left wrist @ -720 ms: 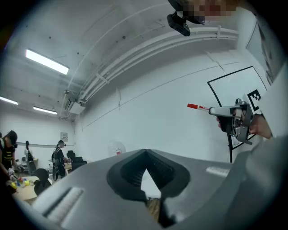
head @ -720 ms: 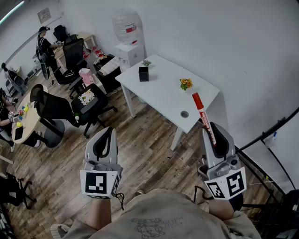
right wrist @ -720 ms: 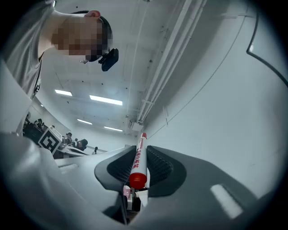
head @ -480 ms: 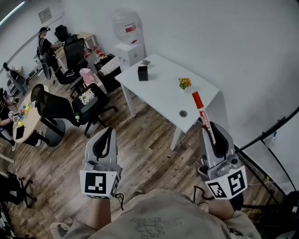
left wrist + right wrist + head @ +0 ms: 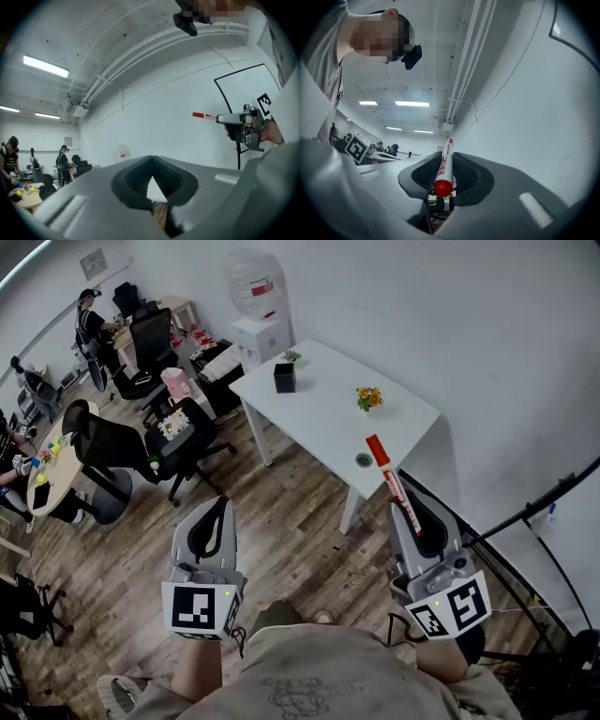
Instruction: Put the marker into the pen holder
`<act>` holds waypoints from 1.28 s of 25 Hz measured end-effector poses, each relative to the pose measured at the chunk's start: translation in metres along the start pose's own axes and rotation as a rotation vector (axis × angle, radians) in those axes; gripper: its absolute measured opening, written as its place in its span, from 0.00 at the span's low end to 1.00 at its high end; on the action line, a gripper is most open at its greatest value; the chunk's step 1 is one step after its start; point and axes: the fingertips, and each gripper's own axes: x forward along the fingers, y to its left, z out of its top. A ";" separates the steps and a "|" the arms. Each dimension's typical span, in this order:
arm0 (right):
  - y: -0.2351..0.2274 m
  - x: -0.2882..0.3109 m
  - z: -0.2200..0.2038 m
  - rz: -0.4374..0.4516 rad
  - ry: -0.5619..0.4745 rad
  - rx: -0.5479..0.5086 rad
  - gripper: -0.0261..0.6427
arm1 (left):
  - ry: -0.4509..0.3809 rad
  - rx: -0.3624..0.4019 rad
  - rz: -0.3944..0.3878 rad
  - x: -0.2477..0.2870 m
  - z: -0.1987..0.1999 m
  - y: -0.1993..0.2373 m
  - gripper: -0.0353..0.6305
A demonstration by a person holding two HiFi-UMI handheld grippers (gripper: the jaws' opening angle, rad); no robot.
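My right gripper (image 5: 410,501) is shut on a white marker (image 5: 392,482) with a red cap, held near its middle. The capped end sticks out forward and up, over the near corner of the white table (image 5: 319,423). In the right gripper view the marker (image 5: 444,165) lies pinched between the ribbed pads. The black pen holder (image 5: 284,378) stands far off, near the table's far left edge. My left gripper (image 5: 222,504) hangs over the wooden floor, shut with nothing in it (image 5: 152,160). The left gripper view also catches the right gripper (image 5: 236,121) with the marker (image 5: 204,115).
On the table are orange flowers (image 5: 367,397), a small green plant (image 5: 292,356) and a round grommet (image 5: 364,459). A water dispenser (image 5: 259,307) stands behind the table. Office chairs (image 5: 178,437) and seated people (image 5: 92,324) fill the left side. A black rail (image 5: 525,512) runs on the right.
The right gripper and its marker have shifted a little left, so the red cap now lies closer to the table's near corner. The left gripper has stayed put.
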 end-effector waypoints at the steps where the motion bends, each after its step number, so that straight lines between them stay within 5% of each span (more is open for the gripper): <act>1: 0.000 0.000 -0.002 0.004 0.005 0.004 0.19 | 0.006 -0.001 0.003 -0.001 -0.002 0.000 0.05; 19: -0.010 0.078 -0.043 0.025 0.065 -0.011 0.19 | 0.009 -0.037 0.006 0.052 -0.038 0.051 0.05; 32: -0.024 0.233 -0.093 -0.001 0.148 -0.027 0.19 | 0.019 -0.037 -0.030 0.159 -0.063 0.166 0.05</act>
